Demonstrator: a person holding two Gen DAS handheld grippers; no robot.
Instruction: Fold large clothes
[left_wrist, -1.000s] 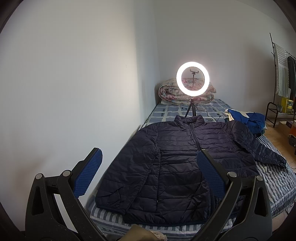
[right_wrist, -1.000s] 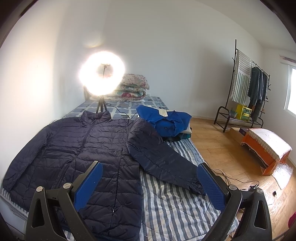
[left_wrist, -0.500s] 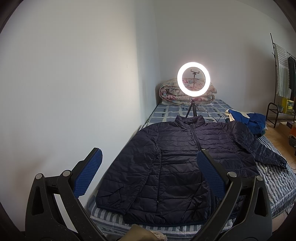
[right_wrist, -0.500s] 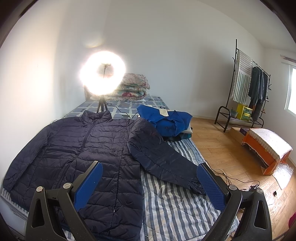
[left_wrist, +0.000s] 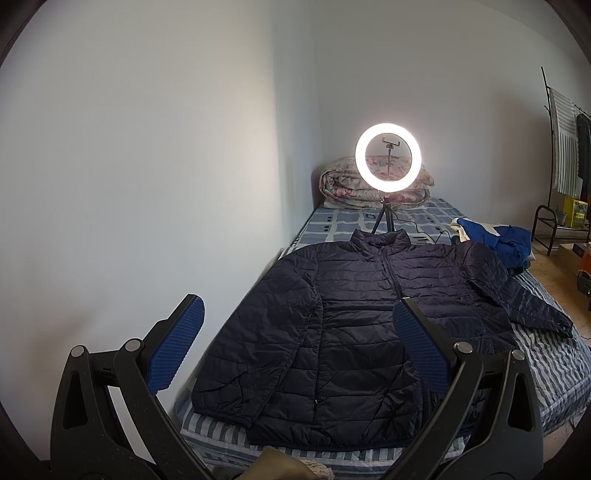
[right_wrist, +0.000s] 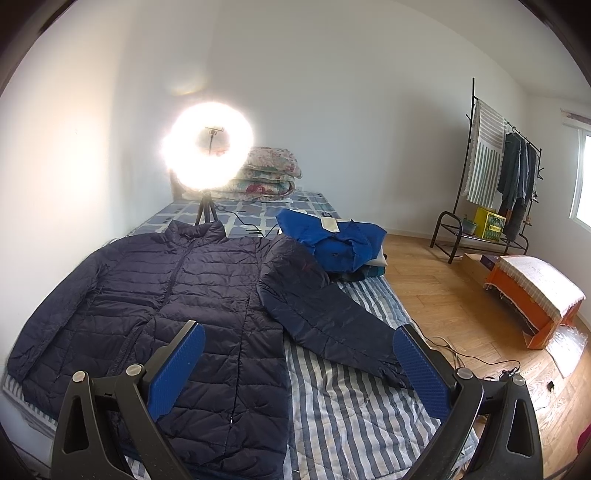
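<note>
Since a second ago almost nothing has moved: both cameras have drifted only a trace, and the jacket lies as it did.

At the far left, the left gripper (left_wrist: 295, 341) hovers above the near end of the bed, its jaws spread wide and holding nothing; its left pad sits against the white wall, its right pad over the jacket's front. The navy quilted jacket (left_wrist: 354, 317) lies flat and face up on the striped bed (left_wrist: 554, 362), zipped, collar toward the far wall and hem at the near edge. Its sleeve on the wall side runs down close along the body. Beyond the collar a lit ring light (left_wrist: 388, 158) stands on a small tripod on the bed, with a folded floral quilt (left_wrist: 332, 184) behind it against the wall.

Further right, the right gripper (right_wrist: 299, 363) is likewise wide open and empty, hanging above the jacket's lower half and the bare striped cover. The jacket's (right_wrist: 177, 295) other sleeve angles outward across the stripes, its cuff just beside the right pad in the view. A crumpled blue garment (right_wrist: 332, 240) lies near that shoulder. On the wooden floor at the far right stand a clothes rack (right_wrist: 491, 177) and an orange box (right_wrist: 532, 299).
</note>
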